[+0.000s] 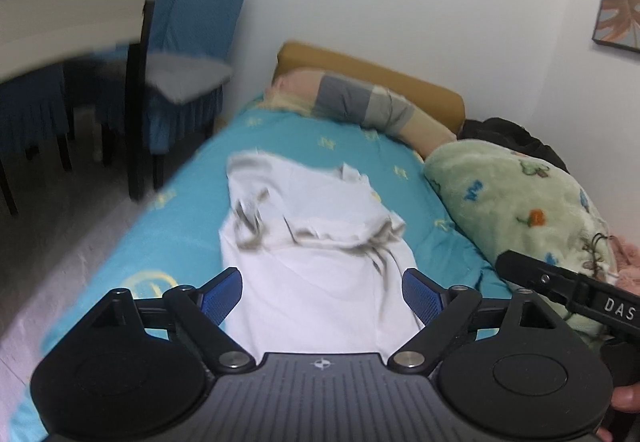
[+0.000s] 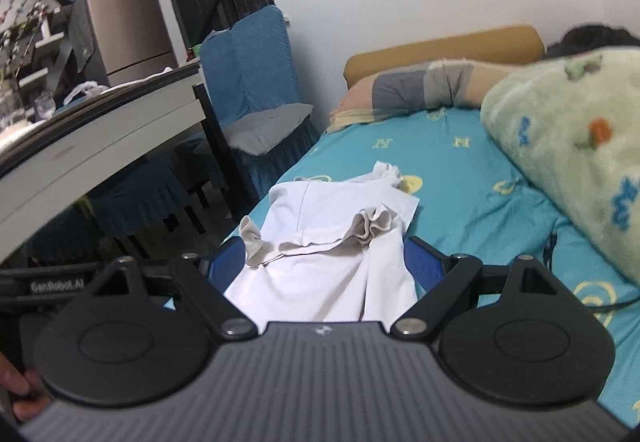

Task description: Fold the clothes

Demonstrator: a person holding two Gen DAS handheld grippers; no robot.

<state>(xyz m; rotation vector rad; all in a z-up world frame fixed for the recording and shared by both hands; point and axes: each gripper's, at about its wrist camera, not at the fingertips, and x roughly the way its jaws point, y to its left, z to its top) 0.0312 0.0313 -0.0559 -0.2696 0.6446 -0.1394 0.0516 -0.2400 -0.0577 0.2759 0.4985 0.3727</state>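
Two claws, left claw [image 1: 322,296] and right claw [image 2: 324,266], gape wide, empty, over one white garment [image 1: 316,242].

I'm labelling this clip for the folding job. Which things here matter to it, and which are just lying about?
Part of the job:
white cotton garment
left gripper, open
right gripper, open

Lying about:
green fleece blanket
striped pillow
blue covered chair
turquoise bedsheet

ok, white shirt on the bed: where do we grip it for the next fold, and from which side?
Probably the near hem corners of the white shirt, from the near end of the bed. There it lies flat and single-layered; the far half is bunched. Left gripper and right gripper are open, straddling it.
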